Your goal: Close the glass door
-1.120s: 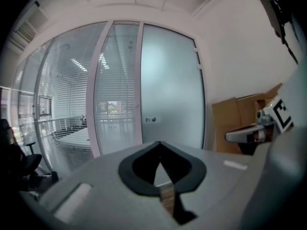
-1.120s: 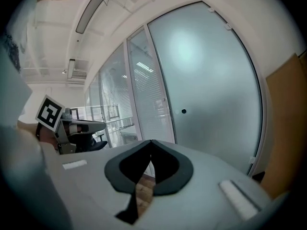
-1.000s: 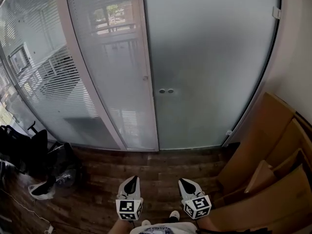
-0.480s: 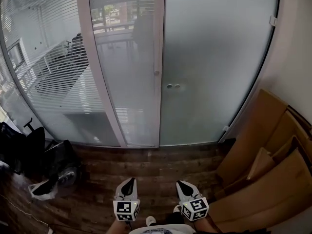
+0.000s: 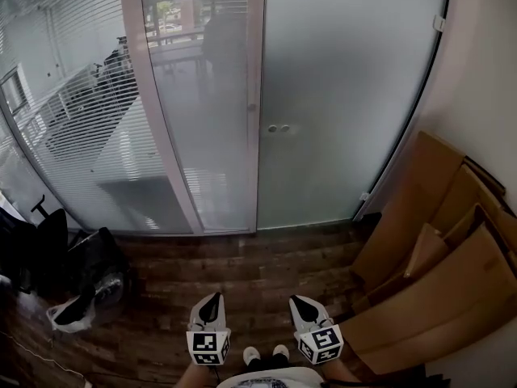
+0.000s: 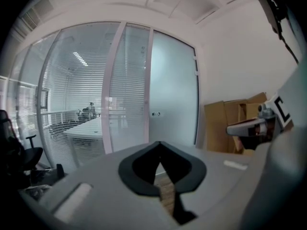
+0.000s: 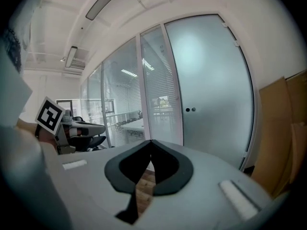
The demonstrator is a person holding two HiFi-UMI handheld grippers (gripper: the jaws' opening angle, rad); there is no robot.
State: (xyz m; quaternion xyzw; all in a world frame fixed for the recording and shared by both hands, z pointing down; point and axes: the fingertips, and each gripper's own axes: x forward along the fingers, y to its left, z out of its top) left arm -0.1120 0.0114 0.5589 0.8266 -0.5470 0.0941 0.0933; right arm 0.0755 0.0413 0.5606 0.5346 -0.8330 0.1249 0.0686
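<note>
The frosted glass door (image 5: pixel 339 95) stands ahead, flush against the white frame post (image 5: pixel 254 95), with two small round fittings (image 5: pixel 278 128) near its left edge. It also shows in the left gripper view as the glass door (image 6: pixel 173 87) and in the right gripper view as the glass door (image 7: pixel 211 80). My left gripper (image 5: pixel 212 304) and right gripper (image 5: pixel 300 305) hang low over the wooden floor, well back from the door. Both have their jaw tips together with nothing between them.
Flattened cardboard boxes (image 5: pixel 428 249) lean against the right wall. A glass partition with blinds (image 5: pixel 89 111) runs to the left. A black office chair (image 5: pixel 40 241) and dark bags (image 5: pixel 89 289) sit at the left on the wooden floor (image 5: pixel 250 273).
The door and partition look farther off and shifted in the head view, with more floor between them and me. Both grippers stay shut and keep the same low spot in the picture.
</note>
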